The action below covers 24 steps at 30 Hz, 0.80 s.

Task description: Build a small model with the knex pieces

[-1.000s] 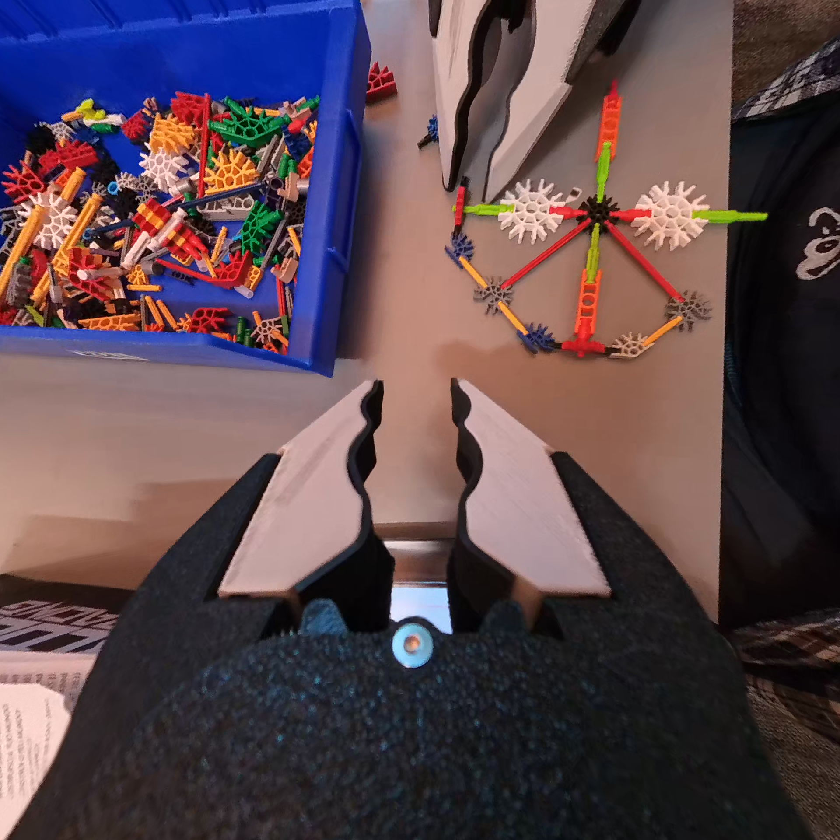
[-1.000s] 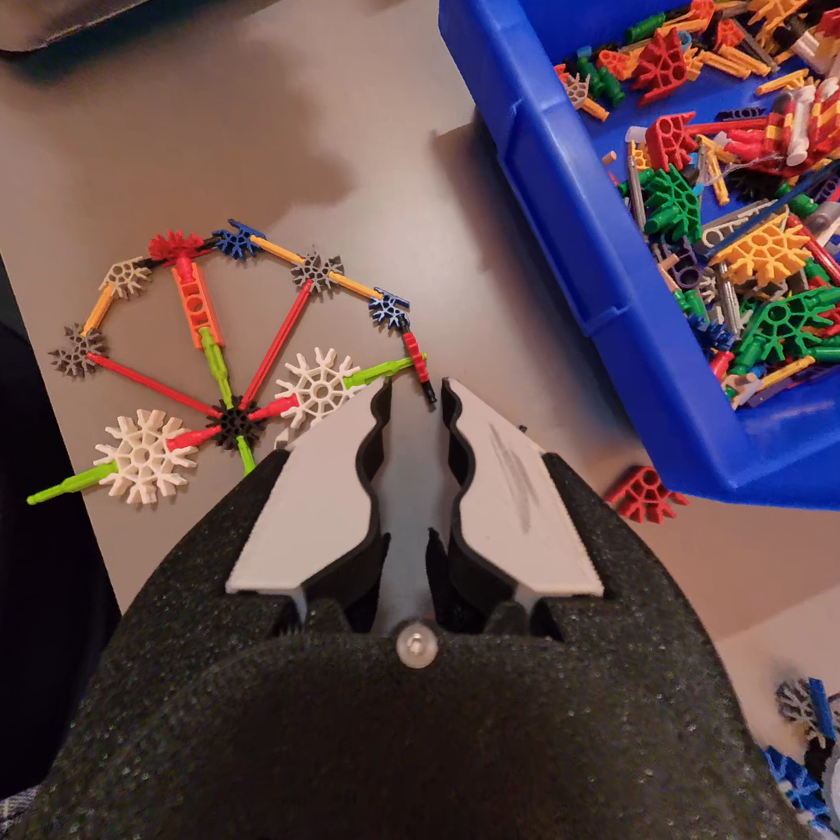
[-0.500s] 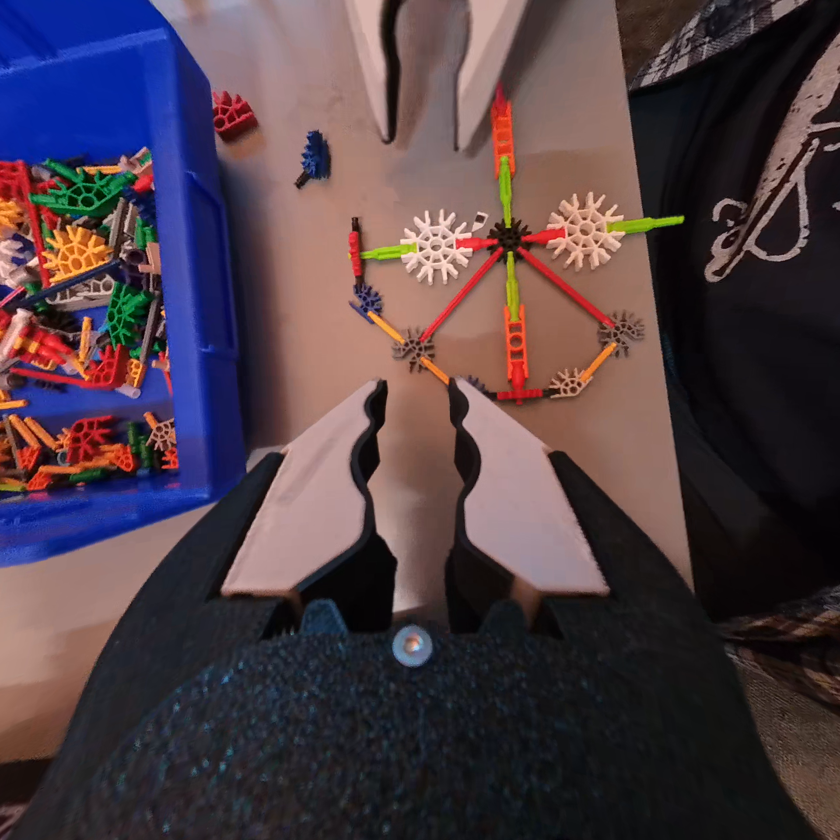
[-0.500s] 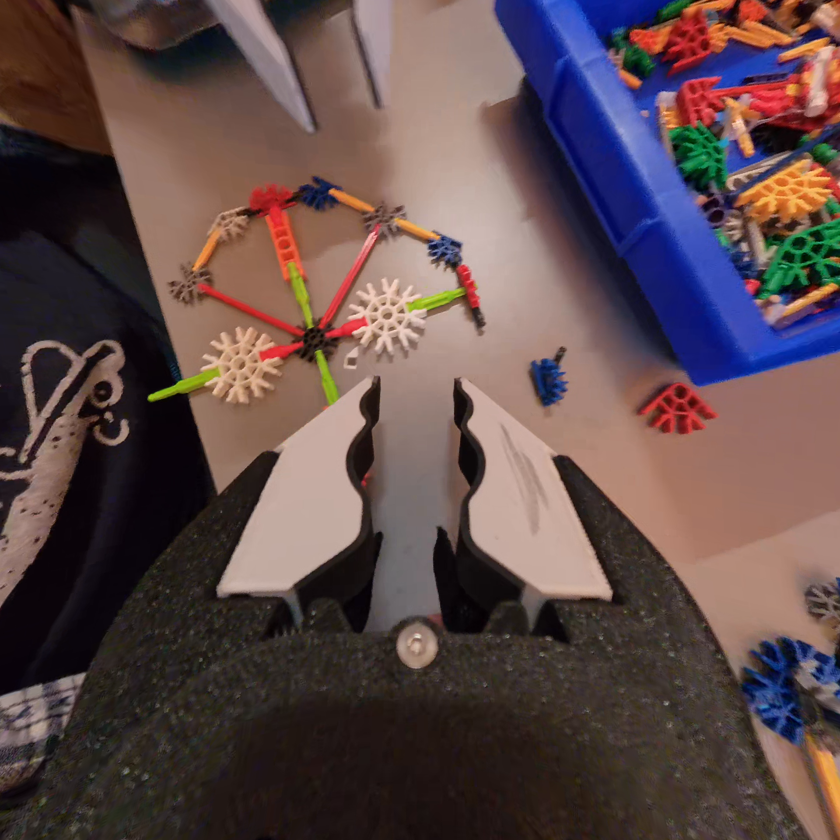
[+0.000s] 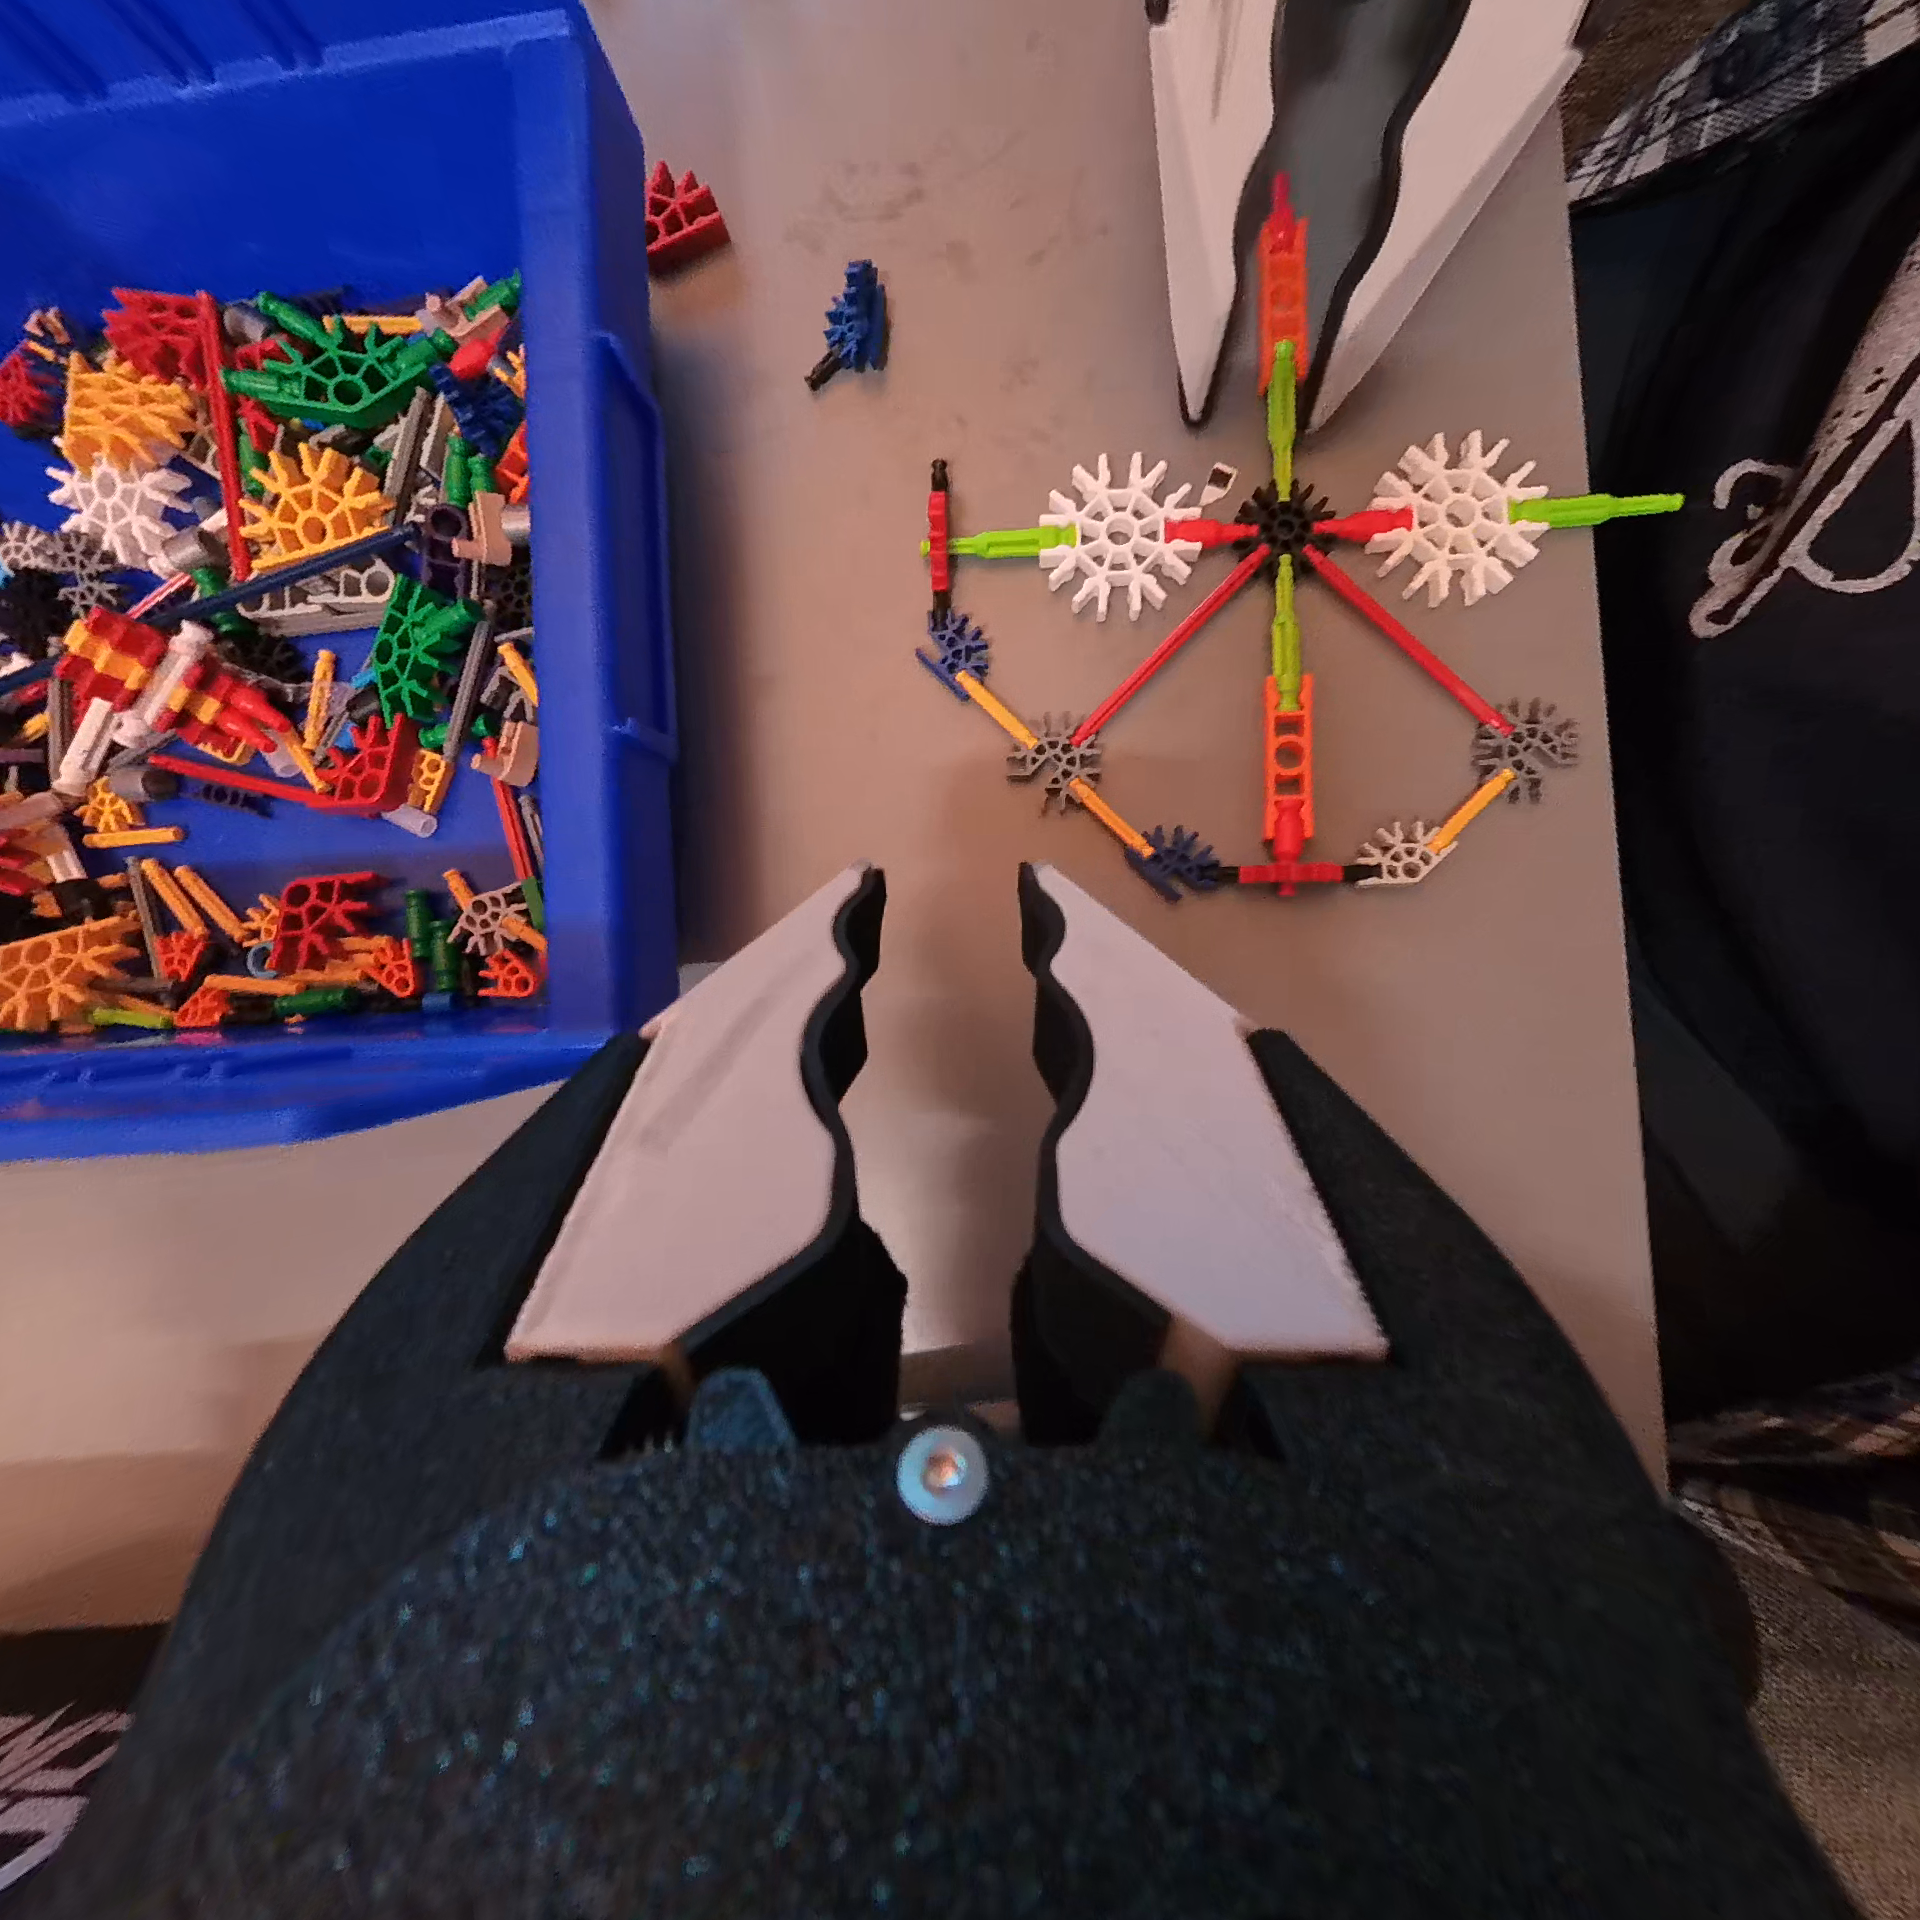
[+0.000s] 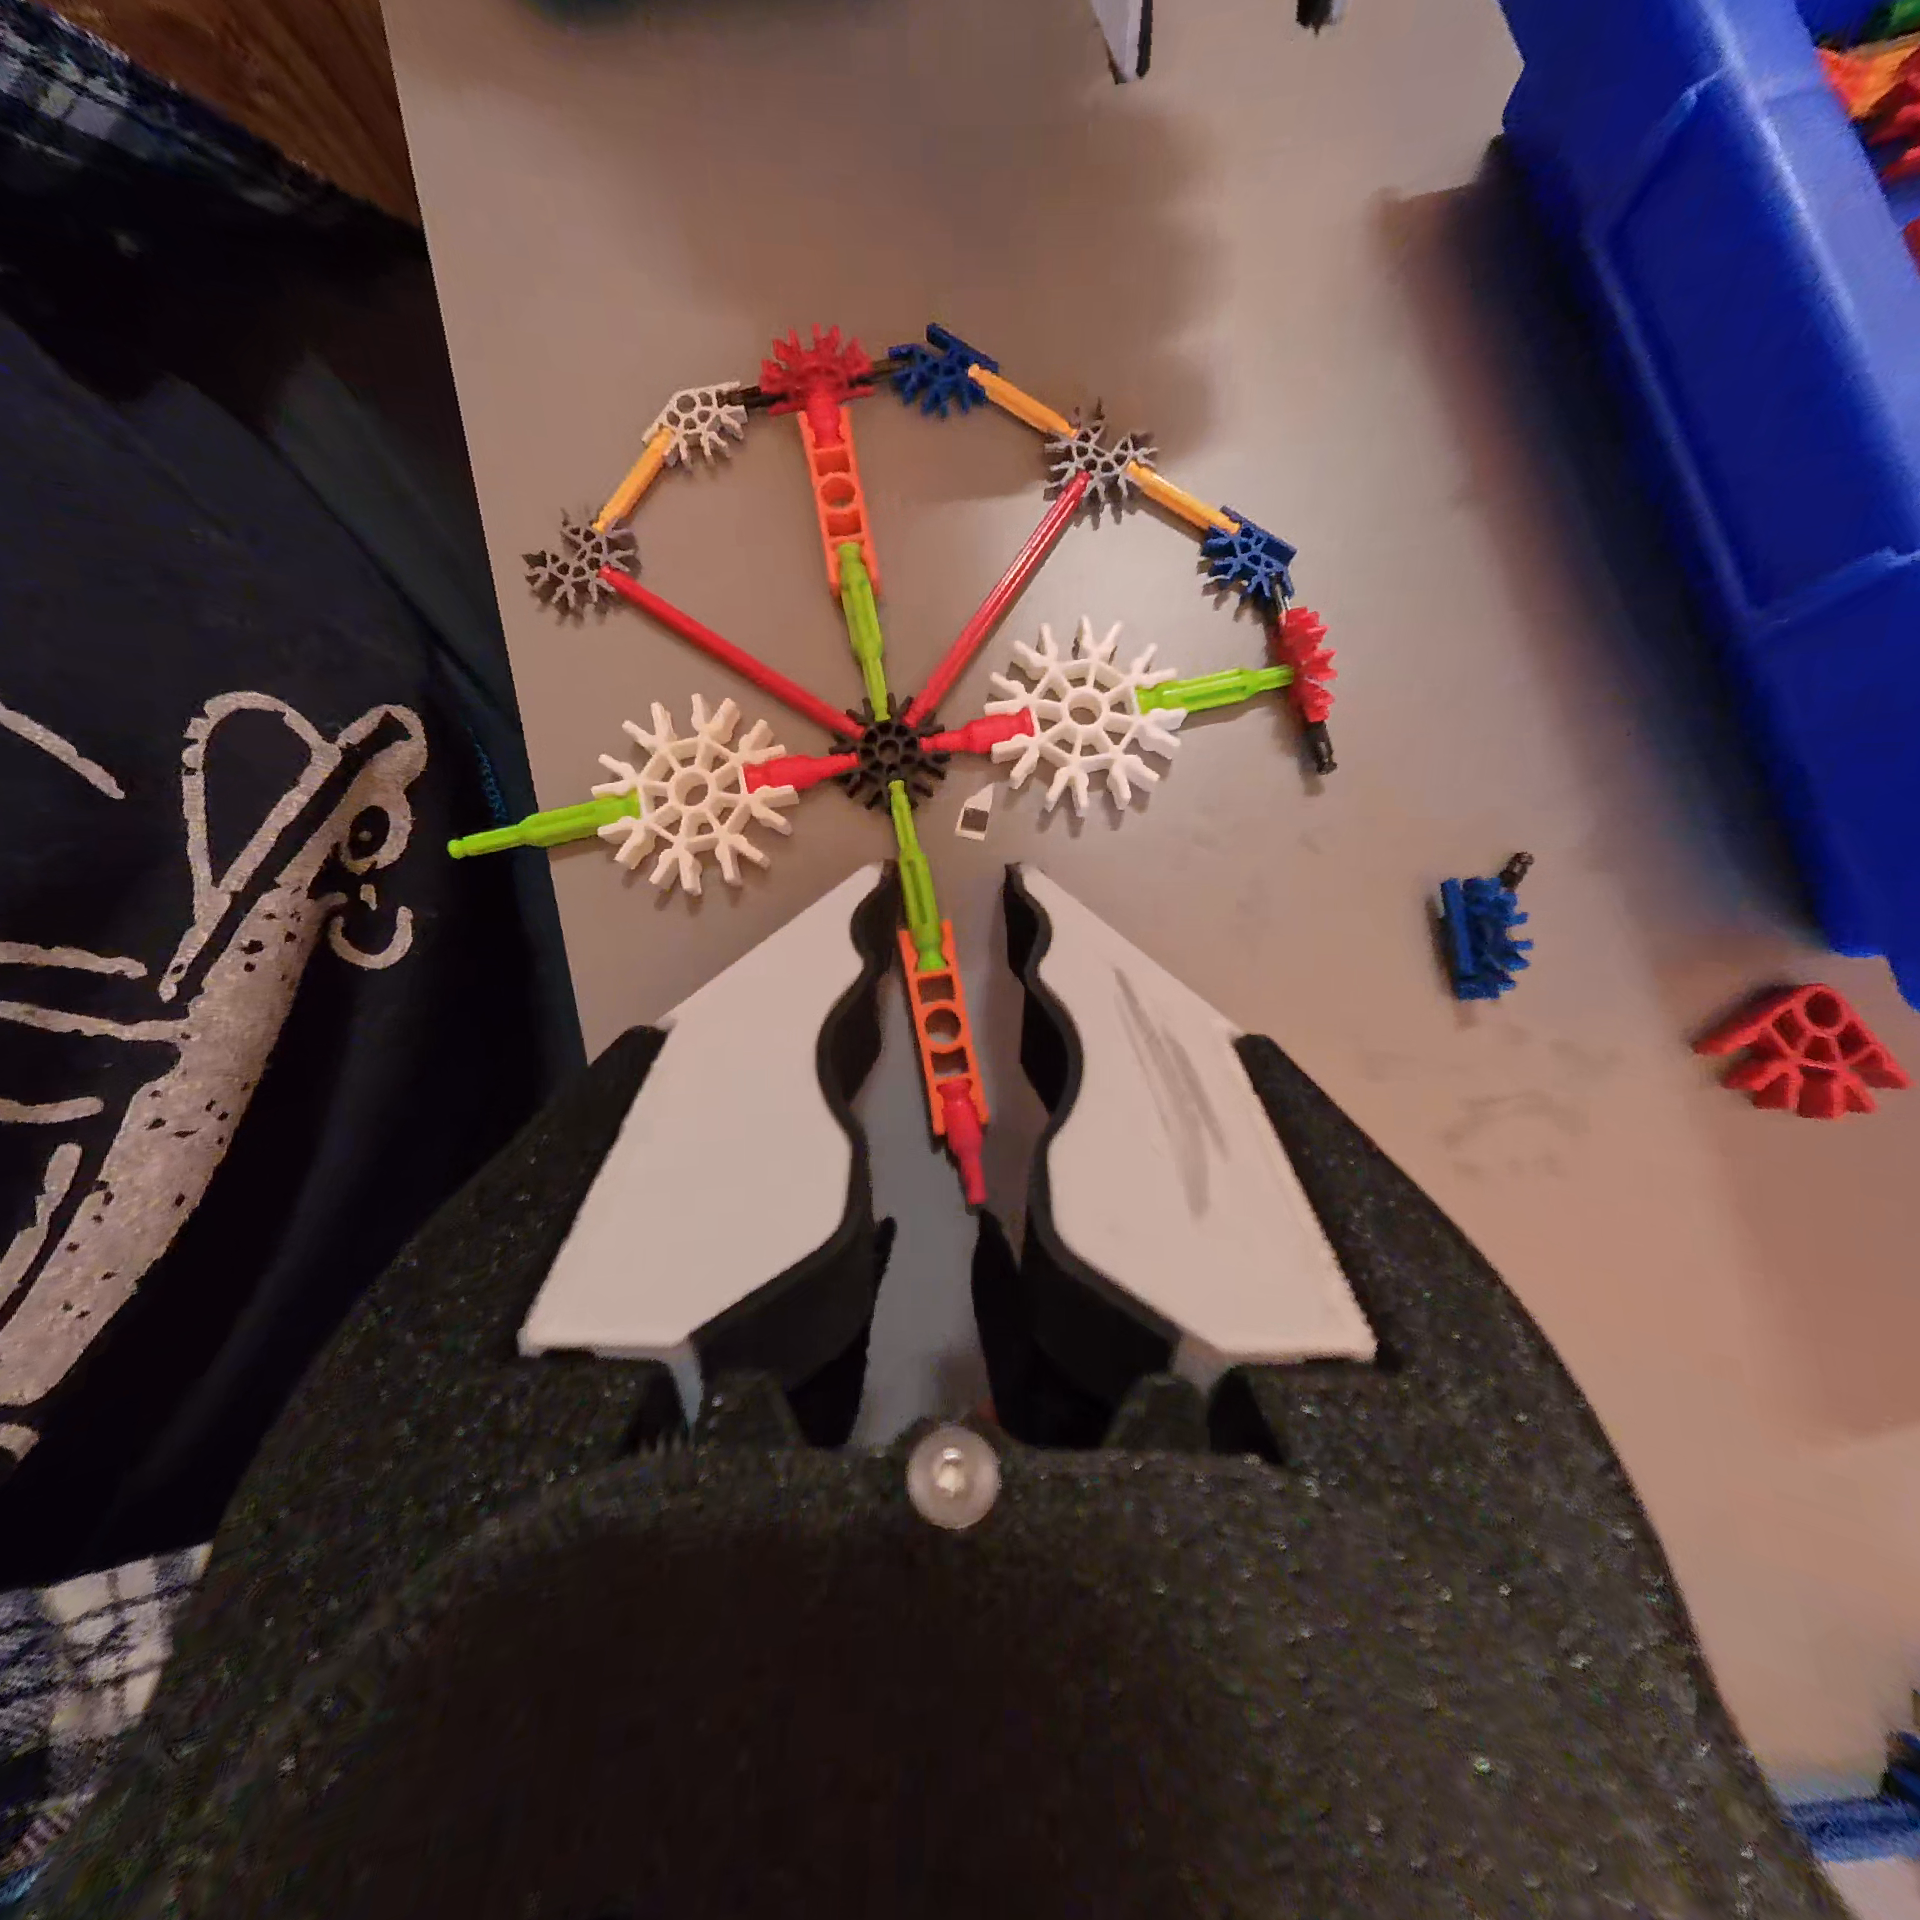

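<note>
Between my right fingers (image 6: pixel 948 883) lies the orange ladder-shaped spoke (image 6: pixel 943 1023) of the flat toy wheel (image 6: pixel 891 748); its long axis runs straight along the gap between them, red tip toward my palm and green rod toward the black hub (image 6: pixel 889 750). These fingers stand apart, one on each side of the spoke, and I cannot tell whether either pad touches it. They grip nothing. My right fingers are the nearer pair to the wheel by far.

My left fingers (image 5: pixel 951 883) are also parted and empty, hovering over bare grey desk (image 5: pixel 831 623). From them the wheel lies ahead and to the right, with its blue rim connector (image 5: pixel 1179 857) just beyond the right fingertip. The blue bin (image 5: pixel 613 520) sits close on the left.

The wheel is thin moulded plastic lying flat on the desk: two white snowflake connectors (image 6: pixel 1081 717) sit beside the hub, and slim red rods (image 6: pixel 997 603) fan out to a half rim of grey, blue, tan and red connectors joined by short yellow rods. A tiny white scrap (image 6: pixel 975 821) lies near the hub.

Farther right on the smooth matte desk rest a loose blue connector (image 6: pixel 1484 935) and a red wedge connector (image 6: pixel 1803 1049), well apart from the wheel. Beyond them, the glossy bin holds a jumble of coloured rods and connectors (image 5: pixel 260 623). A person's dark printed shirt (image 6: pixel 208 831) borders the desk's other edge
</note>
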{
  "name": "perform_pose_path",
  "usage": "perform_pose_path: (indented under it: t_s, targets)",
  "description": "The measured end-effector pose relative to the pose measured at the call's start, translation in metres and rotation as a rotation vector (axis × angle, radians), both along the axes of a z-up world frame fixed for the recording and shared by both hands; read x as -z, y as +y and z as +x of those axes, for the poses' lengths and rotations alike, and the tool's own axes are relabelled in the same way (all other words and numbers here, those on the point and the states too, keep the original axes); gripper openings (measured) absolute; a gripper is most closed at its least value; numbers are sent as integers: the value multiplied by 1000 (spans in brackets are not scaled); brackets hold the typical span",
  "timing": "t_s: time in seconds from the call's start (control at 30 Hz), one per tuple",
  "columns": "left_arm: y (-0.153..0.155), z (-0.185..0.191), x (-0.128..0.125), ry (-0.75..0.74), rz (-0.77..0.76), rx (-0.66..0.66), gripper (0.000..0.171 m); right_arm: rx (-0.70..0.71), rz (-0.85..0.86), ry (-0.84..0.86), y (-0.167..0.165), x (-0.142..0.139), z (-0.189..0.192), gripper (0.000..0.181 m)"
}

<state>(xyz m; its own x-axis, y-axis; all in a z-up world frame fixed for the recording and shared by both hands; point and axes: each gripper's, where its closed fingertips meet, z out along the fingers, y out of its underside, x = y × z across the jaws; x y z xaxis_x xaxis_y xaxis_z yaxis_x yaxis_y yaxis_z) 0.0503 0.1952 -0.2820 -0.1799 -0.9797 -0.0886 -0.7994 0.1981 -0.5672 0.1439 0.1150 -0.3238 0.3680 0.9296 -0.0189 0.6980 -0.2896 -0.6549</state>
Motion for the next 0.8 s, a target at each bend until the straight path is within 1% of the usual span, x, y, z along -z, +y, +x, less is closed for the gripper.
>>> perform_pose_path:
  t_s: [0.2, 0.53, 0.8]
  targets:
    - [2, -1, -1, 0, 9, -1, 25, 4, 10, 3, 4, 0, -4, 14]
    - [8, -4, -11, -16, 28, -18, 25, 9, 18, 25, 9, 0, -15, 15]
    - [9, -7, -11, -10, 34, -21, 25, 4, 27, 20, 8, 0, -17, 16]
